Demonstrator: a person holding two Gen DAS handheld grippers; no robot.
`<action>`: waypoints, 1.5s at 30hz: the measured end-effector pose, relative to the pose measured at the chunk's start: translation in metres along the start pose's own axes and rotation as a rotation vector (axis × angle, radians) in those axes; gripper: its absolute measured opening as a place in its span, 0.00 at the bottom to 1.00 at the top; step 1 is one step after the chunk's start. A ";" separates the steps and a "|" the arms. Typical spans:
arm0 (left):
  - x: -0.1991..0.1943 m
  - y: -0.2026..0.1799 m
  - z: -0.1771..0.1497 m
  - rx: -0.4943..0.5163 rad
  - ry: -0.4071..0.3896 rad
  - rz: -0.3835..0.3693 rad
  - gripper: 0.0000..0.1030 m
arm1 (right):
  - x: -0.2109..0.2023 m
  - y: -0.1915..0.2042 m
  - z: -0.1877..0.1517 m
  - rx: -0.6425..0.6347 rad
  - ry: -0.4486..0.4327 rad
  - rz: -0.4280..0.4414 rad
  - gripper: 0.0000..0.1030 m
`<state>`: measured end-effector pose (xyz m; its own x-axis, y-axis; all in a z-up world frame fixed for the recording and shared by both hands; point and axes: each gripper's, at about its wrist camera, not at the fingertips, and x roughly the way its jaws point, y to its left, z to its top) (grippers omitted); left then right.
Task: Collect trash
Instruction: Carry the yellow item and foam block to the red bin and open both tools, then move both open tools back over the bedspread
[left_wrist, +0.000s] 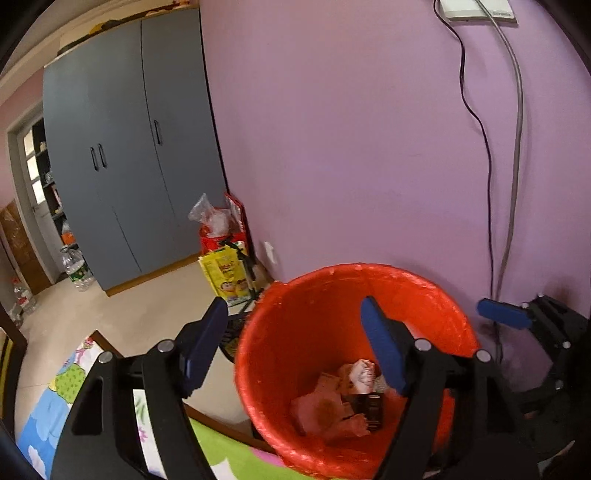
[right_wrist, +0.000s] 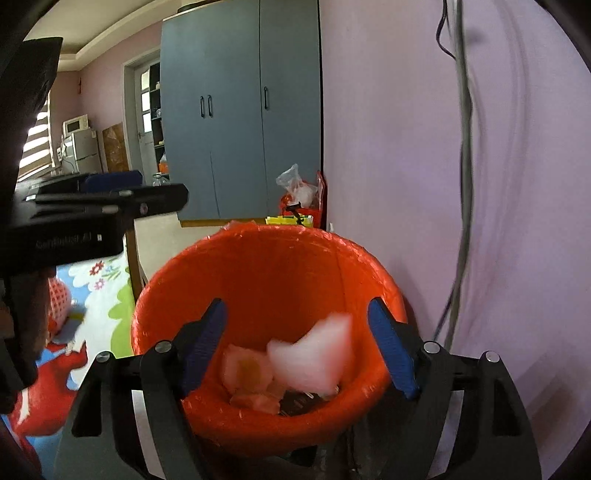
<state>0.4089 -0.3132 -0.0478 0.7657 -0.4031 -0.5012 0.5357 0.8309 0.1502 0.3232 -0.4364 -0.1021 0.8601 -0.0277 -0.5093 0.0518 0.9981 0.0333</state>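
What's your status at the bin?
Left gripper and right gripper: jaws open, empty. Paper scrap blurred over red bin. Nothing in the way.

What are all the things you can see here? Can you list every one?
bin: one, orange-red, against the purple wall
trash: several crumpled pinkish pieces and a dark packet, inside the bin
falling scrap: one, white-pink, blurred, over the bin
wardrobe: one, grey-blue, back corner
red bag: one, stuffed with plastic, beside the wardrobe
yellow packet: one, on the floor by the red bag
water bottles: at least two, clear, left floor
cables: two, black and grey, down the wall
left gripper: jaws open, empty
right gripper: jaws open
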 end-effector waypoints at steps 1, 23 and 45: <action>-0.002 0.002 -0.001 0.003 0.002 0.005 0.70 | -0.004 -0.002 -0.003 0.008 0.003 0.002 0.73; -0.268 0.058 -0.062 -0.062 -0.096 0.208 0.95 | -0.195 0.103 -0.021 0.038 -0.084 0.122 0.76; -0.384 0.135 -0.252 -0.250 0.046 0.416 0.95 | -0.229 0.240 -0.098 -0.078 0.030 0.268 0.81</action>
<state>0.0977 0.0504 -0.0503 0.8774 -0.0049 -0.4798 0.0814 0.9870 0.1388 0.0893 -0.1847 -0.0616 0.8227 0.2380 -0.5162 -0.2155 0.9709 0.1041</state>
